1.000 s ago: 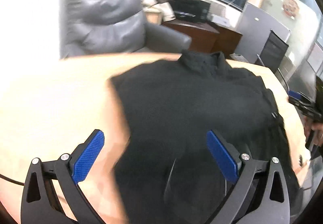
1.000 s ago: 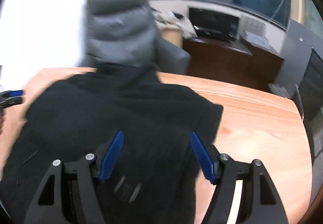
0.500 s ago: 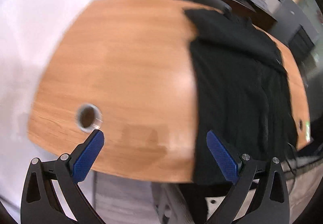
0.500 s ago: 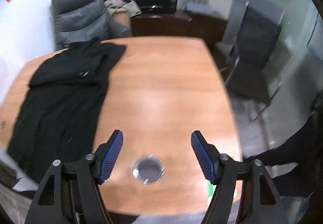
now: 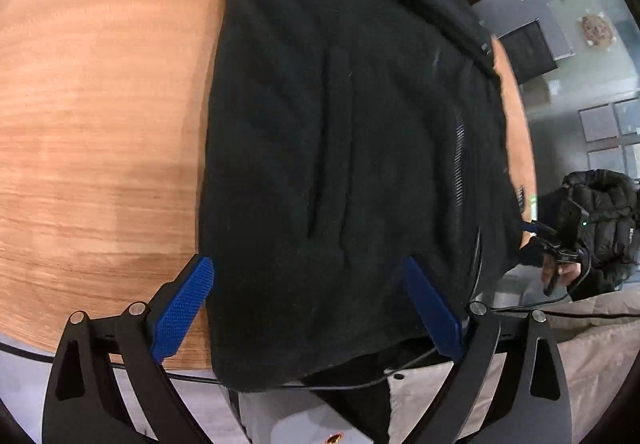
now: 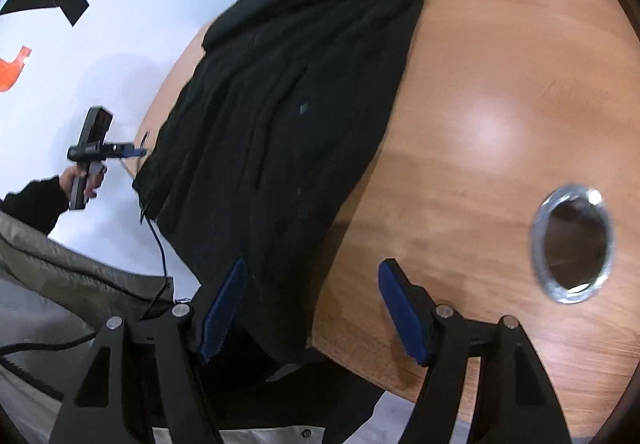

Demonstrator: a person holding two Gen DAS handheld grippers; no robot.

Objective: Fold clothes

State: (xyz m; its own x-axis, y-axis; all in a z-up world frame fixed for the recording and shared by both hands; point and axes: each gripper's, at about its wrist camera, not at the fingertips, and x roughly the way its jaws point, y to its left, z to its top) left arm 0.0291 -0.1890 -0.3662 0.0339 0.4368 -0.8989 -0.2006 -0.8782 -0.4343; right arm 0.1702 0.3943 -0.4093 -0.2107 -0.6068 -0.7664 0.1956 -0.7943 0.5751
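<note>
Black garment [image 5: 340, 164]: collar end cut off by the top edge in the left wrist view, hem hanging past the surface [image 5: 100, 124] edge. Garment motion-blurred in the right wrist view.

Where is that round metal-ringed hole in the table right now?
In the right wrist view the metal-ringed hole sits in the bare wooden table, right of the black garment and just beyond the right gripper.
</note>
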